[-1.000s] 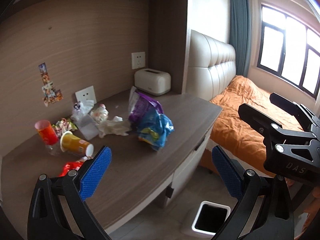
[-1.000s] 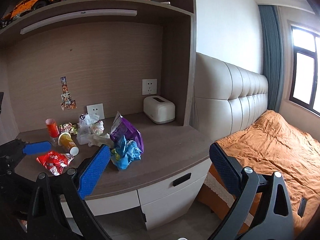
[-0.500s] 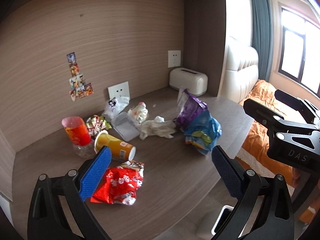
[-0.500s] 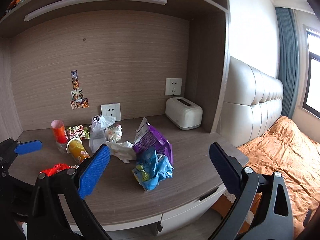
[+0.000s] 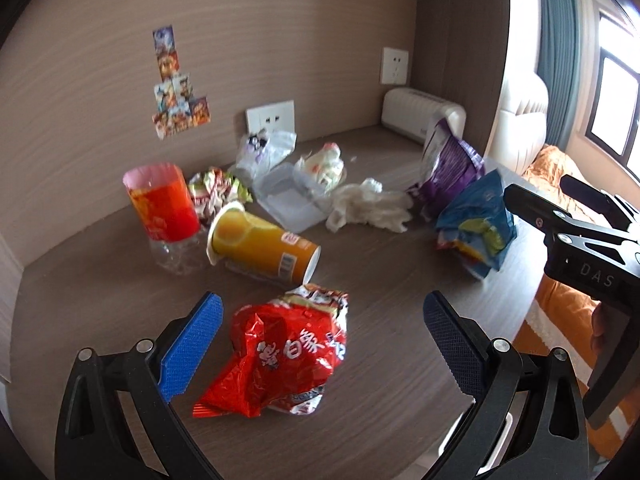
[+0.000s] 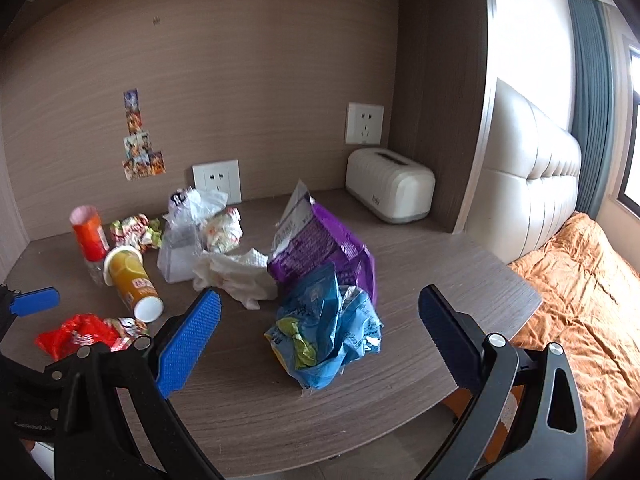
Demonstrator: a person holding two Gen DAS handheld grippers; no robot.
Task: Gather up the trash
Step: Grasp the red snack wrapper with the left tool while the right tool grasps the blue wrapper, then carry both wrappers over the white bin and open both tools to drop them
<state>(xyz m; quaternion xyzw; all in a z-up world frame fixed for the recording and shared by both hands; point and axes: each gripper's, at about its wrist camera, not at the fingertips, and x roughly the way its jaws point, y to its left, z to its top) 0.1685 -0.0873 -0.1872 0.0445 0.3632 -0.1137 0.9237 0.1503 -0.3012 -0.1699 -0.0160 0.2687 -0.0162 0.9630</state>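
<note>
Trash lies on the wooden desk [image 5: 380, 280]. A crumpled red snack bag [image 5: 288, 352] sits between the fingers of my open left gripper [image 5: 320, 336]. Behind it lie a tipped yellow cup [image 5: 260, 248], a red cup [image 5: 160, 200], a clear plastic box [image 5: 288, 200] and white tissue [image 5: 368, 208]. My open right gripper [image 6: 320, 328] straddles a blue snack bag [image 6: 324, 328], with a purple bag [image 6: 320, 244] behind it. The red bag [image 6: 80, 336] shows at the left in the right wrist view. Both grippers are empty.
A white toaster-like box [image 6: 390, 192] stands at the back right of the desk. Wall sockets [image 6: 216, 180] and stickers [image 6: 138, 144] are on the back panel. A bed with an orange cover [image 6: 580, 300] is to the right.
Both grippers have moved forward and down over the desk. The left one now frames the red bag, the right one the blue bag. The floor bin has left the left view.
</note>
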